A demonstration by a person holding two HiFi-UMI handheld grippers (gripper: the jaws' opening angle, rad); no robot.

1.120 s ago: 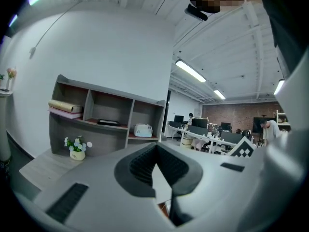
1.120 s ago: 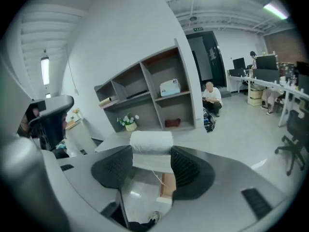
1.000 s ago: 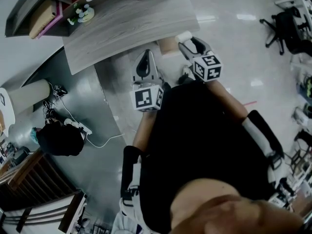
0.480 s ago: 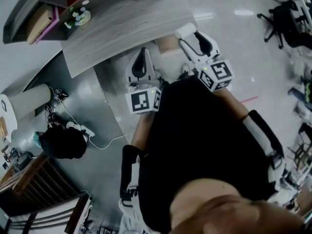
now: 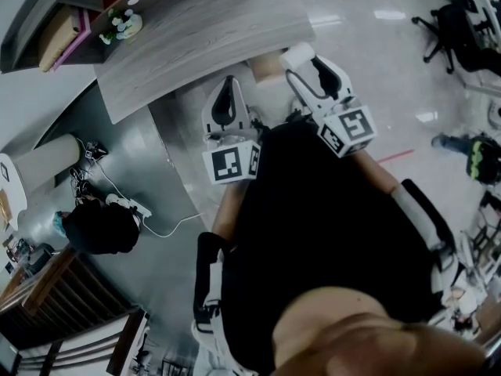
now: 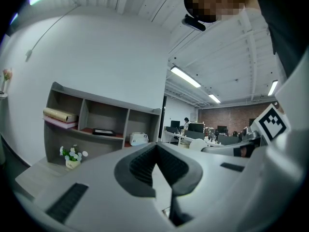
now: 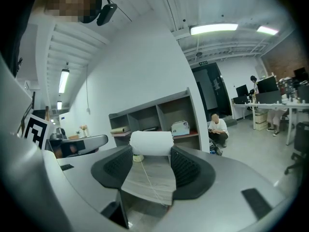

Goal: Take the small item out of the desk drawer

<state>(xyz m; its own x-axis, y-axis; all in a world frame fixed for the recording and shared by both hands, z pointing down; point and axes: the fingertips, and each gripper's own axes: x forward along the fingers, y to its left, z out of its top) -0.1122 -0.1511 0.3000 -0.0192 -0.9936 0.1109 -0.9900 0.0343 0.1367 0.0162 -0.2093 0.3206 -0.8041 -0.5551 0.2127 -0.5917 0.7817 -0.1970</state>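
My right gripper (image 5: 304,59) is shut on a small white roll (image 5: 296,53), held just off the front edge of the wood-grain desk (image 5: 196,37). In the right gripper view the white roll (image 7: 152,142) sits crosswise between the tips of my right gripper (image 7: 151,154), with the desk top behind it. A tan box-like shape (image 5: 266,69), perhaps the drawer, shows under the desk edge between the grippers. My left gripper (image 5: 228,92) hovers to the left of it; in its own view my left gripper (image 6: 157,154) has its jaws together with nothing in them.
A shelf unit with a small potted plant (image 5: 121,23) stands at the desk's back. A power strip and cable (image 5: 125,204) and a dark bag (image 5: 98,225) lie on the floor at left. An office chair (image 5: 454,30) is far right. A person crouches (image 7: 218,127) by the shelves.
The right gripper has lifted and swung slightly right with the white roll in it. The left gripper has edged up toward the desk.
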